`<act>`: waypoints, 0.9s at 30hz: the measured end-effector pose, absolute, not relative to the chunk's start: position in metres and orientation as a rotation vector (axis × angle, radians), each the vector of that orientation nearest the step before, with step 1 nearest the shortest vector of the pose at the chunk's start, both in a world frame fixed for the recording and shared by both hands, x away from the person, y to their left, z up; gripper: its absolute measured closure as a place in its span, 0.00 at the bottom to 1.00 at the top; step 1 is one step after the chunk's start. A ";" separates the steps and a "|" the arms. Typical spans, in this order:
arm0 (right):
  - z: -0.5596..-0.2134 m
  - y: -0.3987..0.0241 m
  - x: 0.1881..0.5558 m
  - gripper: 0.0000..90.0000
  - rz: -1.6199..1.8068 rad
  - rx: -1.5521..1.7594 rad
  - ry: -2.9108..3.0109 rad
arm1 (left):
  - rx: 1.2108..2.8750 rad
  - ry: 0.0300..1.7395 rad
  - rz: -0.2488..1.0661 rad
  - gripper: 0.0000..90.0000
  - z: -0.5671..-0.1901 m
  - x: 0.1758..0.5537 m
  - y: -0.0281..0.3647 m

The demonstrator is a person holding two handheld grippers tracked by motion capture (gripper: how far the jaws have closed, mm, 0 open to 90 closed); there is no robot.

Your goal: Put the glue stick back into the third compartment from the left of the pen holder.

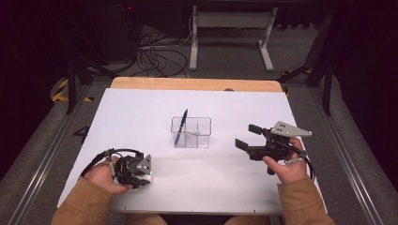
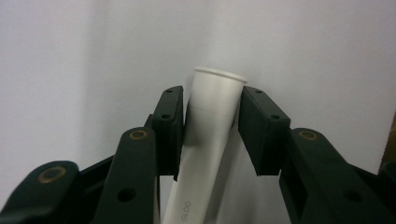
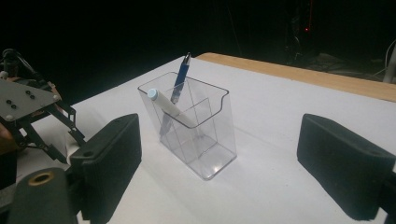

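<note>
A clear plastic holder (image 1: 191,132) (image 3: 196,135) stands mid-table. A blue pen (image 1: 181,125) (image 3: 181,77) leans in it, and a white pen (image 3: 170,108) lies slanted inside. My left gripper (image 1: 140,176) (image 2: 212,128) is low over the table's near left, pointing down. Its jaws are shut on a white marker (image 2: 212,107) whose round end sticks out past the pads. My right gripper (image 1: 247,136) (image 3: 224,158) is held to the right of the holder, facing it, jaws wide open with nothing between them. The left gripper (image 3: 28,112) also shows at the left of the right gripper view.
A white sheet (image 1: 141,117) covers the table, with a wooden edge (image 1: 197,83) along the far side. Beyond it are a dark floor, cables (image 1: 157,58) and a white table frame (image 1: 230,33). Bare sheet surrounds the holder on all sides.
</note>
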State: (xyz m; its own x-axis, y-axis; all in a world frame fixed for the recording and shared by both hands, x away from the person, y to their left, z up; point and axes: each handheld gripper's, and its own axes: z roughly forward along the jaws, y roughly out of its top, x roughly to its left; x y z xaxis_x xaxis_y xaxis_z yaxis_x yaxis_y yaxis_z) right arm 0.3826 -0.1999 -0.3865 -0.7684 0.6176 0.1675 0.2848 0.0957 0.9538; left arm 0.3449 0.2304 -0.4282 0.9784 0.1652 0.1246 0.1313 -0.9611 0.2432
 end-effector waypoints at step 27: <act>-0.386 -0.200 0.382 0.16 1.721 0.895 2.097 | 2.752 0.221 0.288 0.75 -0.400 0.336 0.234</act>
State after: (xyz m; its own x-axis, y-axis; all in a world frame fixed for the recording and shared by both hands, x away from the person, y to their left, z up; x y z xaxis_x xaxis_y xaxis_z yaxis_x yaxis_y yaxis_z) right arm 0.3823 -0.1997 -0.3860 -0.7674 0.6200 0.1635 0.2813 0.0965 0.9547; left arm 0.3362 0.2341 -0.4005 0.9669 0.1899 0.1703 0.1156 -0.9215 0.3708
